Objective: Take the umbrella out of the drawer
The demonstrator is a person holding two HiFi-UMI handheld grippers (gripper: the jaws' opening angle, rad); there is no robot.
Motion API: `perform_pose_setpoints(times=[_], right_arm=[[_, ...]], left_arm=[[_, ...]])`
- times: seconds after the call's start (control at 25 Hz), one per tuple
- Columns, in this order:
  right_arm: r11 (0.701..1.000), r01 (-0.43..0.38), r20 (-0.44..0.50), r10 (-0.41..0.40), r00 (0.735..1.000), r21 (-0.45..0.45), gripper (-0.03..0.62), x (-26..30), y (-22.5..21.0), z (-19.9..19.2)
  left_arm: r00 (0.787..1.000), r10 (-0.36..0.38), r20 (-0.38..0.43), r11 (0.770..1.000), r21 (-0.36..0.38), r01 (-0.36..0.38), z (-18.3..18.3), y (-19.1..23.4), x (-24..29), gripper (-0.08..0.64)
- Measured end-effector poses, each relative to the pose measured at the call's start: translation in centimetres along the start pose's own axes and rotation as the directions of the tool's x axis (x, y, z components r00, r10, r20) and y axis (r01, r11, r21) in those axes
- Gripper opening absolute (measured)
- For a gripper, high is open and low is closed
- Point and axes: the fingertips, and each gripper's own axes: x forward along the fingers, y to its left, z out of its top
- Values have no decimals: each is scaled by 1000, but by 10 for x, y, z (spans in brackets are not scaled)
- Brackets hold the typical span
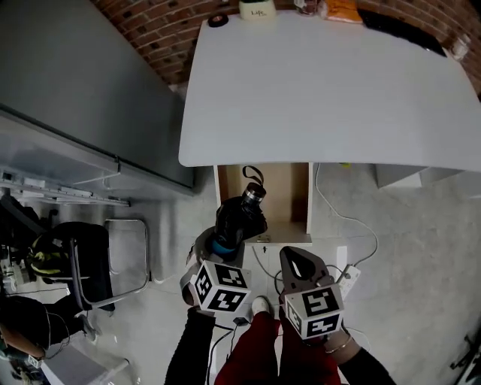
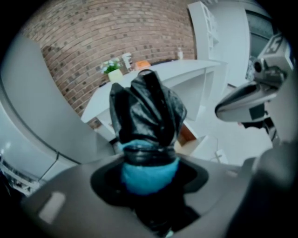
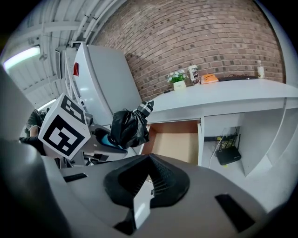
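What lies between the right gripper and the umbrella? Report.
Nothing: the right gripper view shows a bare gap from the right gripper to the umbrella.

no words or numbers legible, dark scribble on the pale pot (image 1: 258, 10) too small to read

The bench (image 1: 323, 90) stands against the brick wall (image 1: 150, 30), with a pot (image 1: 257, 10) and other small things along its far edge. Under its near edge the drawer (image 1: 297, 197) is pulled out over the floor. Before the drawer's left front corner the umbrella (image 1: 239, 218) is raised, its lower end between the jaws of the left tool (image 1: 225, 244) and its handle end pointing toward the bench. The right tool (image 1: 299, 265) is just right of the left one, in front of the drawer. A cable (image 1: 353, 225) runs across the floor right of the drawer. A chair (image 1: 90, 263) stands well to the left.
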Motion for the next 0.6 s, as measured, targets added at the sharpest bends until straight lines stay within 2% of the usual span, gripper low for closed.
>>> perform_pose_setpoints(times=[0.28, 0.6], right_arm=[[996, -67, 0, 67, 998, -63, -2, -8, 40, 21], [984, -122, -22, 120, 992, -131, -2, -10, 82, 28]], left_arm=[[1000, 5, 17, 990, -144, -3, -16, 12, -42, 247], [998, 62, 7, 965, -258, -58, -48, 34, -84, 247]])
